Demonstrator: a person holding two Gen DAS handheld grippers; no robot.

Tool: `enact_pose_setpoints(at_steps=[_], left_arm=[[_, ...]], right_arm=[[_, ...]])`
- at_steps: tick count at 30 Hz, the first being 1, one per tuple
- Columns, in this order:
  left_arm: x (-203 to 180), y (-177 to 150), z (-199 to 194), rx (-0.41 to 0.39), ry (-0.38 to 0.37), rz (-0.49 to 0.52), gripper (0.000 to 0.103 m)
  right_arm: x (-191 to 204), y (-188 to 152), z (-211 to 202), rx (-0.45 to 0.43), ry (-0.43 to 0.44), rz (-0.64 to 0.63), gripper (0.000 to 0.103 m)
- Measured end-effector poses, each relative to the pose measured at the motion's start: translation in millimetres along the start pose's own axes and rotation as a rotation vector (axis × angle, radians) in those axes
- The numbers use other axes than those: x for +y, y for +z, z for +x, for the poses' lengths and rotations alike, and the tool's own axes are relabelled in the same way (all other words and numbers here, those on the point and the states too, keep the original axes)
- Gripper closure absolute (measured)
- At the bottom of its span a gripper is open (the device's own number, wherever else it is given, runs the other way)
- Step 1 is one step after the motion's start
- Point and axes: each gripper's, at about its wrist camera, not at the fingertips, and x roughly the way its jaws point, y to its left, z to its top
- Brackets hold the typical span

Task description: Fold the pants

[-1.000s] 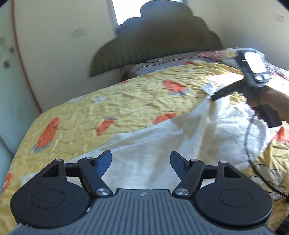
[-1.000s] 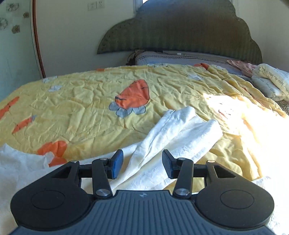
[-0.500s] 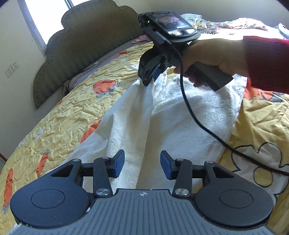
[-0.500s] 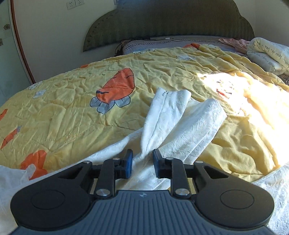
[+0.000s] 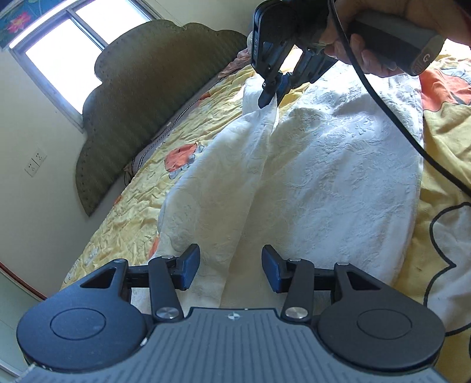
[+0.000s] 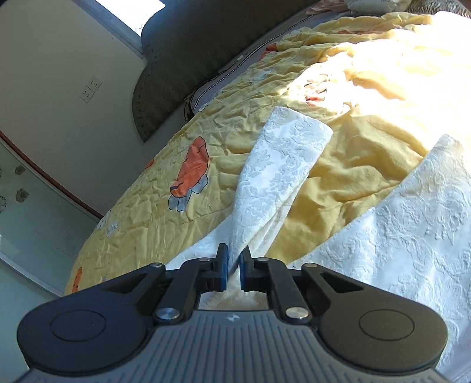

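Note:
White embossed pants (image 5: 323, 165) lie spread on a yellow bedspread. My left gripper (image 5: 230, 269) is open, with a raised fold of the fabric running between its blue pads, untouched. My right gripper (image 6: 233, 268) is shut on a pinched ridge of the pants (image 6: 273, 173) and lifts it off the bed. It also shows in the left wrist view (image 5: 272, 94), held in a hand at the top, pulling the cloth up into a peak. One pant leg end (image 6: 297, 126) points toward the headboard.
The yellow bedspread with orange carrot prints (image 6: 191, 171) covers the bed. A dark green padded headboard (image 5: 153, 97) and a window stand behind. The right gripper's black cable (image 5: 412, 138) hangs over the pants. Folded bedding lies at the far right corner (image 6: 368, 4).
My right gripper has closed on the fabric ridge and lifted it. My left gripper has moved in closer to the pants and tilted, staying open.

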Motion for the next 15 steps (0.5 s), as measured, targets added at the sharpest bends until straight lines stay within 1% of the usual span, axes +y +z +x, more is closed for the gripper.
enact_pose_setpoints(at_steps=[2,4,5,7,10,12,13,14,15], left_arm=[[-1.3,2.4,1.0,0.003,0.009,0.006,0.05],[-3.2,3.9,-0.4,0.004,0.009,0.004,0.05],[-4.1,3.7,-0.1,0.006,0.011,0.004,0.05],[-5.3,4.4,0.4,0.012,0.016,0.009,0.05],[-6.3,5.9,-0.2,0.015,0.016,0.006,0.049],[-6.9,7.0,0.7,0.019,0.019,0.007,0.049],[-7.1,7.6,1.6,0.022,0.02,0.008,0.049],[-7.4,8.2,2.7,0.025,0.02,0.01,0.049],[-7.3,8.7,3.5,0.027,0.022,0.01,0.049]], right_arm=[[-9.0,3.5,5.6,0.001,0.028,0.063,0.095],[-12.9,7.9,14.1,0.003,0.028,0.093,0.095],[-14.5,10.1,18.2,-0.003,0.031,0.108,0.095],[-21.2,16.2,27.3,-0.025,0.066,0.155,0.095],[-35.8,23.7,39.9,-0.031,0.083,0.263,0.094],[-49.5,26.2,44.9,-0.03,0.114,0.363,0.094],[-54.6,26.9,44.2,-0.045,0.139,0.401,0.094],[-55.1,27.6,40.5,-0.061,0.148,0.411,0.094],[-50.9,28.7,33.7,-0.08,0.151,0.389,0.095]])
